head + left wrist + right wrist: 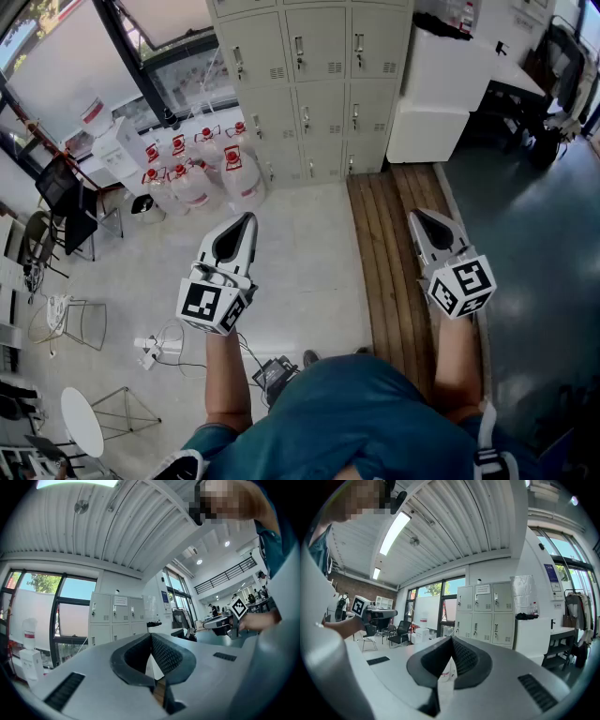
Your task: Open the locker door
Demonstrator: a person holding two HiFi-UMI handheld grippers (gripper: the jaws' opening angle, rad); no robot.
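Note:
The beige lockers stand against the far wall, and all their small doors look closed. They also show far off in the left gripper view as lockers and in the right gripper view as lockers. My left gripper is held out over the pale floor, well short of them, jaws shut with nothing between. My right gripper hovers over the wooden strip, likewise shut and holding nothing. From their own cameras, the left gripper and the right gripper both show tips meeting.
Several water jugs with red caps sit on the floor left of the lockers. A white cabinet stands to their right. A wooden floor strip leads to the lockers. Chairs, a round table and a power strip lie left.

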